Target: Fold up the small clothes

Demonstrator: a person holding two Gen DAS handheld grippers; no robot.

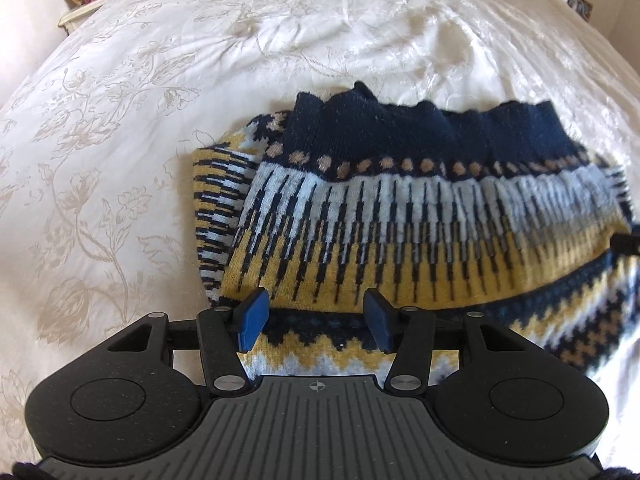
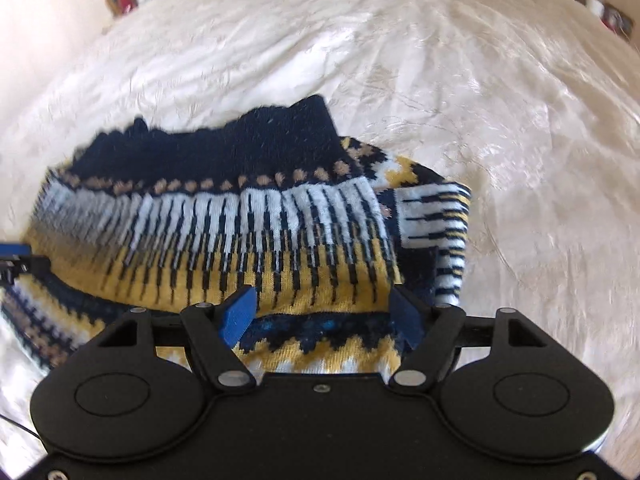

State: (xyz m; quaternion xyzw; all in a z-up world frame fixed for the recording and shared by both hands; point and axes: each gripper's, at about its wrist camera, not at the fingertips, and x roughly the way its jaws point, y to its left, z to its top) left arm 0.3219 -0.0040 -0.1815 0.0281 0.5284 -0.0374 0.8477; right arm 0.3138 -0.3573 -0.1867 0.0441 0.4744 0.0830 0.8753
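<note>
1. The bed (image 1: 120, 128), under a cream floral cover, fills everything ahead of both grippers; it is the surface to fold on, so any press should be light, as it probably gives.
2. The sweater (image 1: 400, 220), a navy, yellow and white knit, lies on the bed directly ahead of and beneath both grippers. It looks already doubled: the navy ribbed hem (image 1: 432, 132) lies at the far edge, away from the grippers, rumpled rather than straight.
3. A folded-in sleeve (image 2: 436, 220) sticks out ahead and to the right of the right gripper; its twin shows ahead-left of the left gripper. Both peek past the top layer, so I judge the edges want squaring.
4. The left gripper (image 1: 316, 320) hovers at the near fold edge, jaws about half open, with knit visible between the pads (image 1: 252, 320); they do not seem to pinch it.
5. The right gripper (image 2: 324, 316) stands wider, jaws apart over the same near edge, holding nothing that I can see; its picture is blurred.
6. The step in hand appears to be settling or re-gripping the near edge. To do it well: take both layers together, keep the two grippers level with each other, and draw evenly so the hem lies straight.
7. The left gripper's tip shows just left of the right one, so watch for a clash.
</note>
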